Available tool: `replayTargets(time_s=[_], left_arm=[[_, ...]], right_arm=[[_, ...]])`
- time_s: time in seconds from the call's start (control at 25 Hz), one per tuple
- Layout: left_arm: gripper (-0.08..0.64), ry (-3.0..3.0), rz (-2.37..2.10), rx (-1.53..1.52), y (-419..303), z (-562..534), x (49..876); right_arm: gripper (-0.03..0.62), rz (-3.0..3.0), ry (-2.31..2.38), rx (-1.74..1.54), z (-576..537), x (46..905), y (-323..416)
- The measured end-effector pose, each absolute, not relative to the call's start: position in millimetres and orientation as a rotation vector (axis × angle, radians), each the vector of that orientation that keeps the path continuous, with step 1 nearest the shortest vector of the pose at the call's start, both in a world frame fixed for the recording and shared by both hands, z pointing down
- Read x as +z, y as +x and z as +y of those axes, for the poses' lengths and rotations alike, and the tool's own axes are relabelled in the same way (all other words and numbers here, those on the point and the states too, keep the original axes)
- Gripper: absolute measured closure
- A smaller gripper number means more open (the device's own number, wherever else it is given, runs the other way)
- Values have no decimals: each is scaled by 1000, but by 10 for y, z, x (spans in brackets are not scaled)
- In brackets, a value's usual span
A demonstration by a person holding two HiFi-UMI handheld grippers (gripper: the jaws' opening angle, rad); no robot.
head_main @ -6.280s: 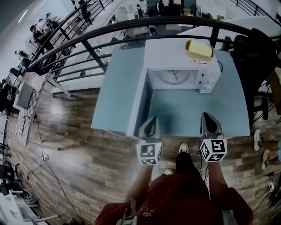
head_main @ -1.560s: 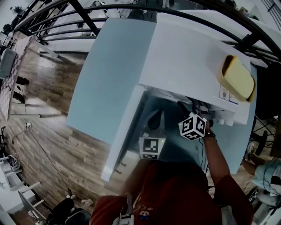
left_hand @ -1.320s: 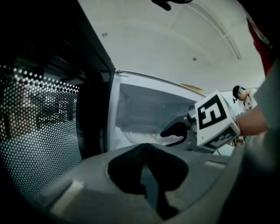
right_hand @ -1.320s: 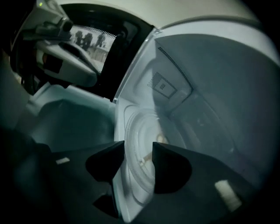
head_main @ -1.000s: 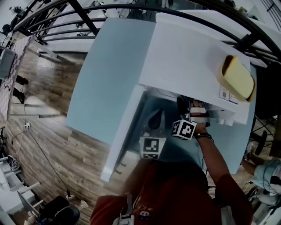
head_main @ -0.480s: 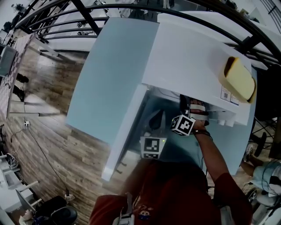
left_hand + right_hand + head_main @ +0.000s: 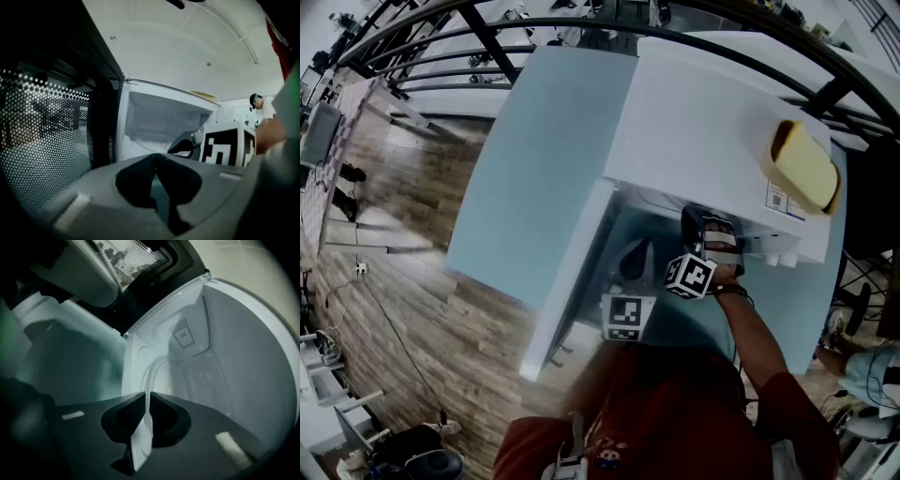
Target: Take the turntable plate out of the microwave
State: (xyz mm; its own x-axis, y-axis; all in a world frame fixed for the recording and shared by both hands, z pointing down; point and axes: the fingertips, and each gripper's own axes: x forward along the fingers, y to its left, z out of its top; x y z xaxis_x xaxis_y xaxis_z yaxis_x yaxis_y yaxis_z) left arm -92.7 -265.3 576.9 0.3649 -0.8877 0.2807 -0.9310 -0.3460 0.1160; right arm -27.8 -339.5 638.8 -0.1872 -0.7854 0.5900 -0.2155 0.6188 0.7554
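The clear glass turntable plate (image 7: 152, 373) lies in the white microwave's cavity (image 7: 197, 362), seen edge-on in the right gripper view. My right gripper (image 7: 147, 397) reaches into the cavity, its jaws closing with both pads pressed on the plate's near rim. From the head view the microwave's top (image 7: 703, 122) hides the plate, and the right gripper (image 7: 701, 220) disappears under its front edge. My left gripper (image 7: 639, 248) hangs shut and empty in front of the opening, beside the open door (image 7: 572, 272). The left gripper (image 7: 154, 157) points toward the cavity (image 7: 164, 122).
A yellow block (image 7: 806, 167) rests on the microwave's top at the right. The door's dotted mesh window (image 7: 47, 136) stands close on the left of the left gripper. The microwave sits on a pale blue table (image 7: 534, 159) with wooden floor beyond its edge.
I have come in from standing back to leaning over the microwave. The right gripper has gone into the cavity and shifted slightly over the last second. The left gripper has stayed put.
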Motion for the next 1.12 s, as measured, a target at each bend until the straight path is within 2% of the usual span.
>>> replayTargets(time_s=[1.12], left_arm=[[560,2368,-1699,276,-907,-2210,5562]], right_arm=[[569,-1761,723,-646,-2703,6369,-134]])
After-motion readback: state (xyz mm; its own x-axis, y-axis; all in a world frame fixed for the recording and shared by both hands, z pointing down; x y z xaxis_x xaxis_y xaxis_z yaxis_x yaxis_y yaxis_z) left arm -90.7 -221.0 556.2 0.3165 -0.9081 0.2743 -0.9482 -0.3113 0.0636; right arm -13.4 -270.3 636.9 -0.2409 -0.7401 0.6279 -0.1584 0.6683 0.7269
